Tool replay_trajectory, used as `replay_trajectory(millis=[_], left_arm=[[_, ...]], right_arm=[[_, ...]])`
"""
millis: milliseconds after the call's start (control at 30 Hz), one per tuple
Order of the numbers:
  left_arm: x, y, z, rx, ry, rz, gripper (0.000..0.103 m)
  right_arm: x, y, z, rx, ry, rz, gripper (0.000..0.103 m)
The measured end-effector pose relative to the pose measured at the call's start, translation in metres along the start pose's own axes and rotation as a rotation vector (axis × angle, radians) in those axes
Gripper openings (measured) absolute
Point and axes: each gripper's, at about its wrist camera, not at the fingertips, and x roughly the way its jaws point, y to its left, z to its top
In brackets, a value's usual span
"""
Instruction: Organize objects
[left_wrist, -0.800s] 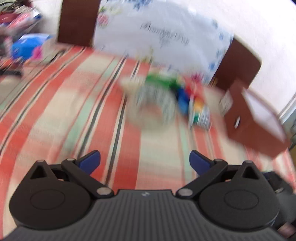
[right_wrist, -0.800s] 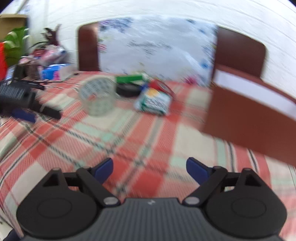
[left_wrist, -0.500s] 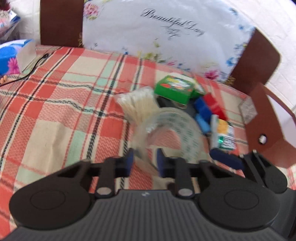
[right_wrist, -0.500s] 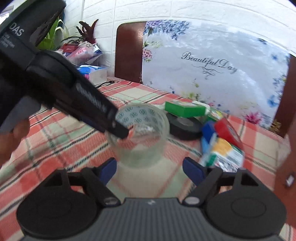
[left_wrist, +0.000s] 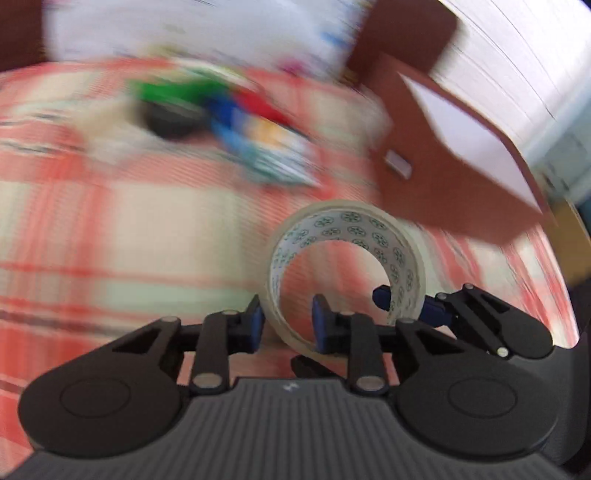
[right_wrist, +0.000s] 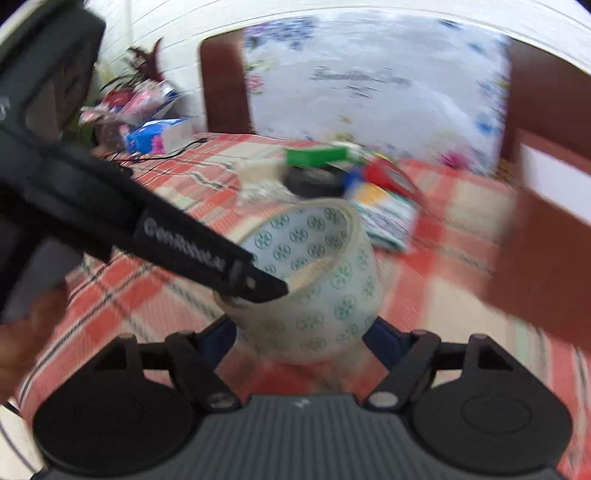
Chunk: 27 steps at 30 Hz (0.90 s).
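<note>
Your left gripper (left_wrist: 286, 325) is closed down on the wall of the clear tape roll (left_wrist: 345, 258), 1 blue pad outside the ring and 1 inside the hole, so the roll hangs off the tips on its edge, lifted clear of the checked cloth (left_wrist: 110, 221); pinching through the wall is likely the only grip that works, since the full roll looks too wide for this jaw span. Your right gripper (right_wrist: 301, 332) sits just below and in front of the roll with its 2 blue pads spread about as wide as the roll, 1 on each side; I cannot tell if they touch it yet, so it reads as partly open and holding nothing. From the right wrist view the roll (right_wrist: 317, 273) is tilted, open end up toward the left gripper (right_wrist: 258, 284) that comes in over its rim. This looks like a handover or a 2-handed steady, judged from both tools being at the roll. The brown box (left_wrist: 454, 147) is just right of and behind the roll, open side up, and is probably the drop spot for organizing. Behind the roll sits the remaining pile: green box (right_wrist: 317, 155), black tape roll (right_wrist: 314, 181), a colourful packet (right_wrist: 388, 214), all blurred. Both views are motion-smeared, so fine contact is unclear. Risk: the roll may swivel on the 1-wall pinch.
</note>
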Motion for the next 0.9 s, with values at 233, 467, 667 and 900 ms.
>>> replay_trajectory(millis=[233,467,667,900], left_arm=[[0.037,-0.094,-0.009,0.201,0.066,-0.023,0.038],[0.043,-0.096,-0.012,0.248,0.076,0.073,0.028],[0.023,-0.126,0.019,0.292,0.007,0.102,0.022],[0.029,-0.223,0.12,0.446,-0.204,-0.019,0.036]], right_arm=[[-0.069,-0.061,-0.072,0.133,-0.047,-0.257,0.103],[-0.078,-0.062,-0.082,0.022,-0.132,-0.258,0.101],[-0.061,-0.061,-0.057,-0.002,-0.146,-0.206,0.091],[-0.112,-0.133,0.008,-0.019,-0.413,-0.443,0.091]])
